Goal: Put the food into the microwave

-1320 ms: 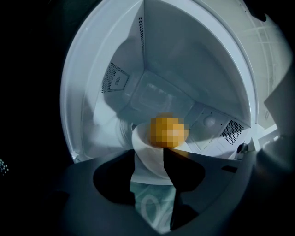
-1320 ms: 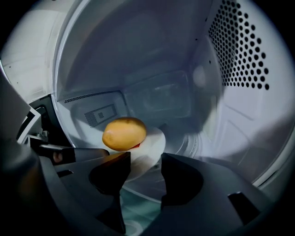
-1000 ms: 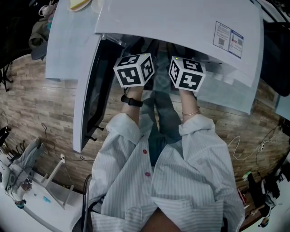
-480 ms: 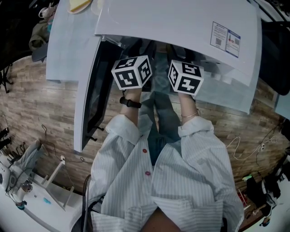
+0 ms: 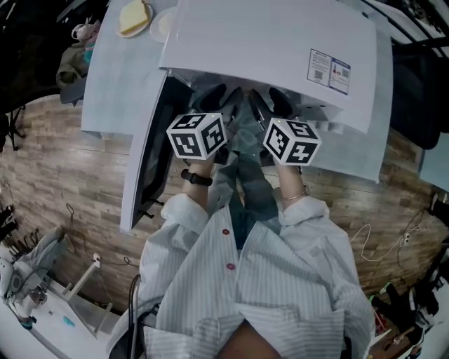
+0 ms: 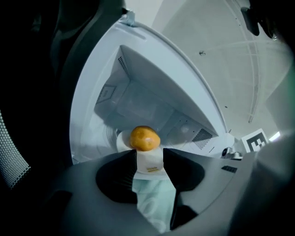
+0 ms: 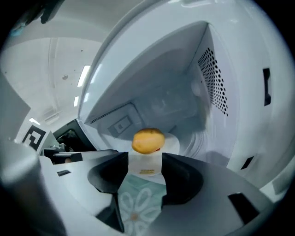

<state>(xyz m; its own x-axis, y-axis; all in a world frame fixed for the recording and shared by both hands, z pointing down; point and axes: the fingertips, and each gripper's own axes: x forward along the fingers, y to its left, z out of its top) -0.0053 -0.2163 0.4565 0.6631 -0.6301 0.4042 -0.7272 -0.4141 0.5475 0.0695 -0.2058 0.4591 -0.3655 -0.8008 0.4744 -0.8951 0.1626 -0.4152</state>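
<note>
A yellow-orange round piece of food (image 6: 145,138) (image 7: 148,140) sits on a white plate (image 6: 120,138) (image 7: 173,144) inside the open white microwave (image 5: 266,42). Its door (image 5: 149,151) hangs open at the left. My left gripper (image 6: 150,160) and right gripper (image 7: 145,162) point into the opening, short of the plate, both open and gripping nothing. The right jaws have just been closing a little, with nothing pressed between them. Low in each gap shows a teal flowered surface I cannot identify. From above, only the marker cubes (image 5: 196,134) (image 5: 291,141) show.
On the white table (image 5: 105,84) left of the microwave lies a plate with a pale slice of food (image 5: 133,17). Wooden floor (image 5: 63,168) lies to either side. White equipment (image 5: 35,294) and loose cables (image 5: 382,231) lie near my feet.
Both marker cubes have drawn back from the microwave mouth toward my body. The head view has shifted, showing more of the table at the top left.
</note>
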